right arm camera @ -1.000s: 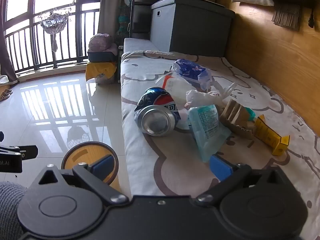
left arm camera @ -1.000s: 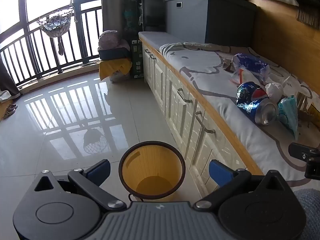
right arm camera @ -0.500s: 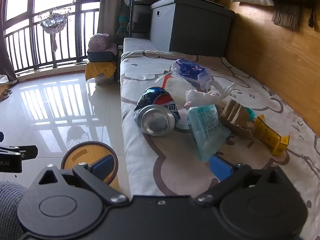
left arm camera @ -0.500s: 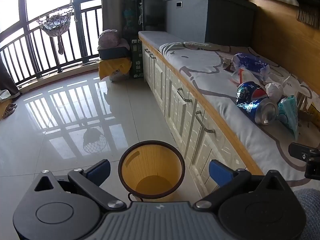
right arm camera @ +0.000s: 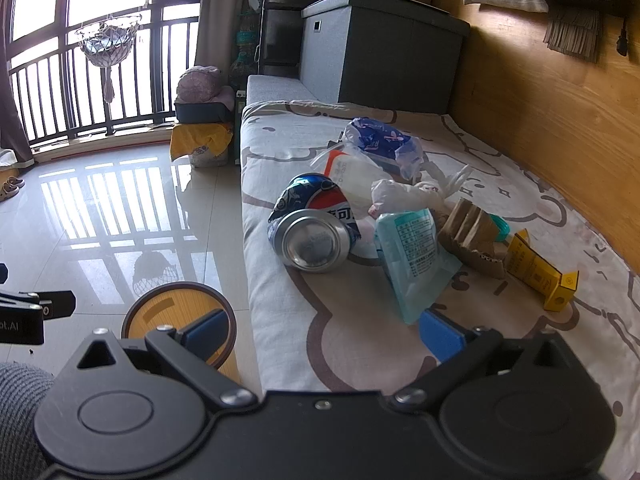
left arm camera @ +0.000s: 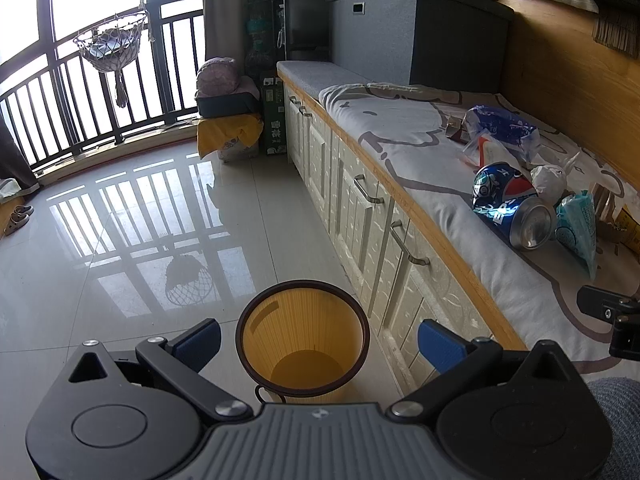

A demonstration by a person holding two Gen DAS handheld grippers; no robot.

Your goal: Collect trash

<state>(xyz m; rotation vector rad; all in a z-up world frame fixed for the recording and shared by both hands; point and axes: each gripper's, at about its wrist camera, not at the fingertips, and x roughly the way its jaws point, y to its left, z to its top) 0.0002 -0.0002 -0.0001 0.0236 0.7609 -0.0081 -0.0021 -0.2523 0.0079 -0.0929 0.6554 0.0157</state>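
crushed can (right arm camera: 314, 226) ahead of right gripper (right arm camera: 324, 330), seemingly apart

Bright daylight comes through the tall windows (left arm camera: 100, 20) and dark railing (left arm camera: 60, 96) at far left, mirrored on the glossy tiled floor (left arm camera: 120, 220). A wood-panelled wall (right arm camera: 540, 100) runs along the right, with a grey storage box (right arm camera: 380, 44) at its far end.

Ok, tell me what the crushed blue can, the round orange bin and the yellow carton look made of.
Crushed blue can: thin metal, judging by its shiny silver base and dents. Round orange bin: probably translucent ribbed plastic, dark rim; light glows through. Yellow carton: printed cardboard, matte, with folded flaps.
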